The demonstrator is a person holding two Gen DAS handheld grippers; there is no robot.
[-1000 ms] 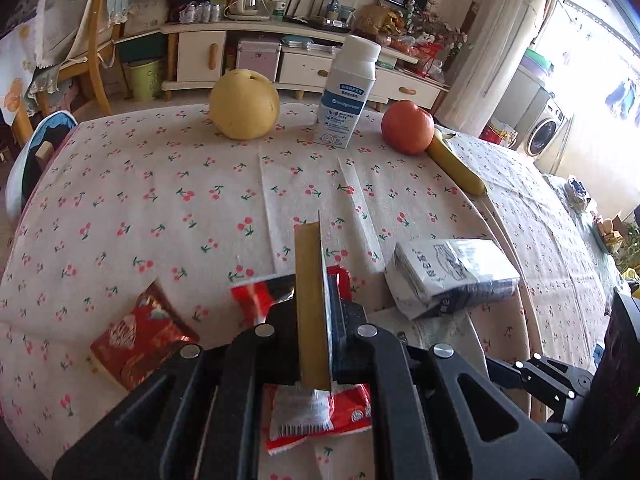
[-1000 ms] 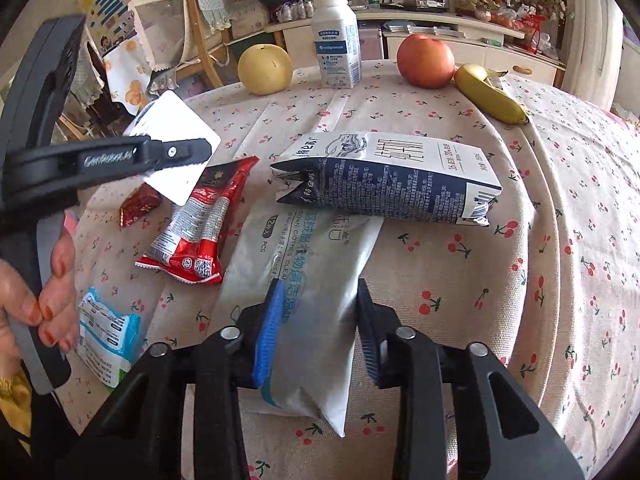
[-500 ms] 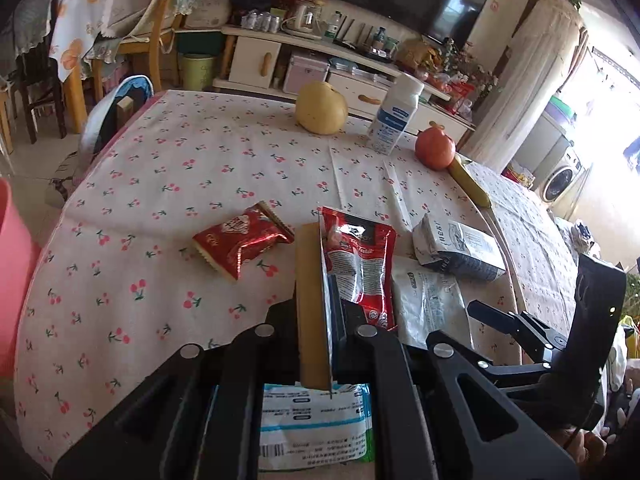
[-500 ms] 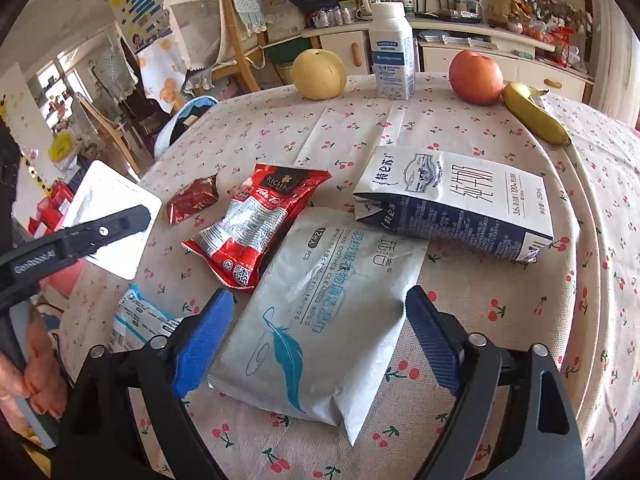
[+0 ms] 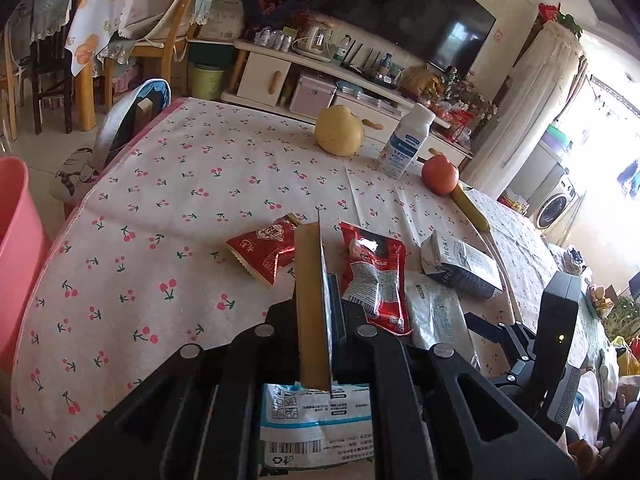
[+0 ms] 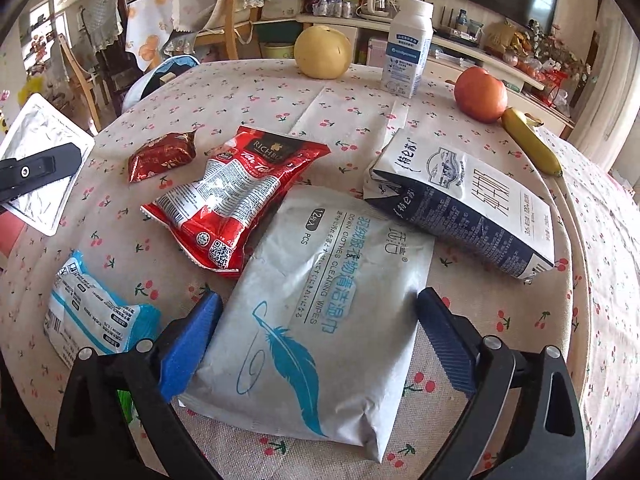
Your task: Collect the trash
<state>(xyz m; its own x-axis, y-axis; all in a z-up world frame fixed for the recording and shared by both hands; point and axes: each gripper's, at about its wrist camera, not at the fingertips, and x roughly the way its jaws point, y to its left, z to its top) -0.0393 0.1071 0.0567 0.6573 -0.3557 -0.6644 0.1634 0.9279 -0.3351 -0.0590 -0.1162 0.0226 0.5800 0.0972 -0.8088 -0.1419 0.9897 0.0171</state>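
Where wipes pack (image 6: 320, 300) ends, bare tablecloth (image 6: 500, 280).

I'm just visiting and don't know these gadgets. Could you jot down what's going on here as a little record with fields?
Left gripper: shut on a flat foil packet
Right gripper: open, one finger on each side of the grey wipes pack
Trash on table: red snack bag, small red wrapper, blue-white packet, milk carton lying down
Not trash: pear, apple, banana, upright bottle
Nearby: pink bin
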